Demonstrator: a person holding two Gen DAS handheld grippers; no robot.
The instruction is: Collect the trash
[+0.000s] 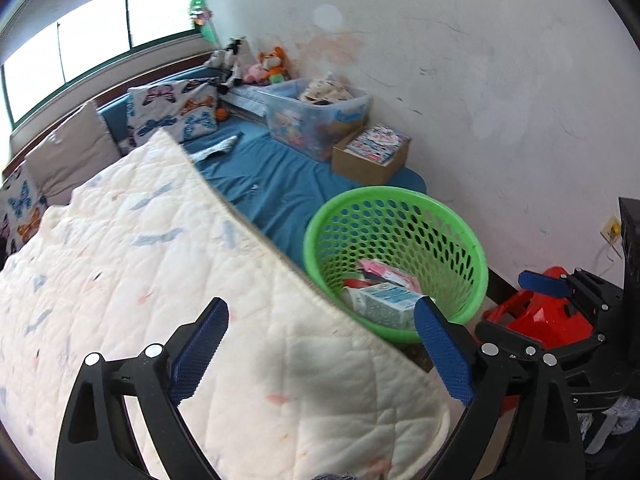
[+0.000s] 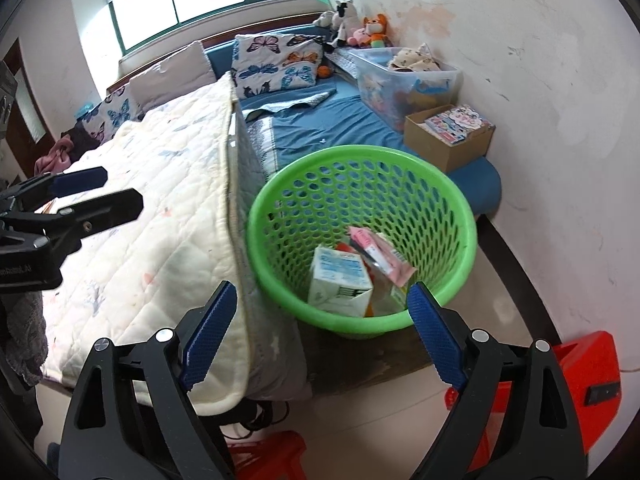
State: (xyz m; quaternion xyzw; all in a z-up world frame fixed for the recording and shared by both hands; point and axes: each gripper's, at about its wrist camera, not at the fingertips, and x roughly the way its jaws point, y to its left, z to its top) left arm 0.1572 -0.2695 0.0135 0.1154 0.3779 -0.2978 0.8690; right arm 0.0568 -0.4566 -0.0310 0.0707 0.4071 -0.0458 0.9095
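Both the left gripper [image 1: 322,350] and right gripper [image 2: 322,334] gape wide, empty. The quilt [image 1: 160,260] hides the green basket's [image 1: 400,200] near rim; a carton [image 2: 340,280] covers the trash beneath.

A round green perforated basket [image 2: 362,240] stands upright at mid-frame on the bed's foot end. Inside lie a white-and-blue carton [image 2: 340,280], tilted, and a pink wrapper [image 2: 380,256] beside it.
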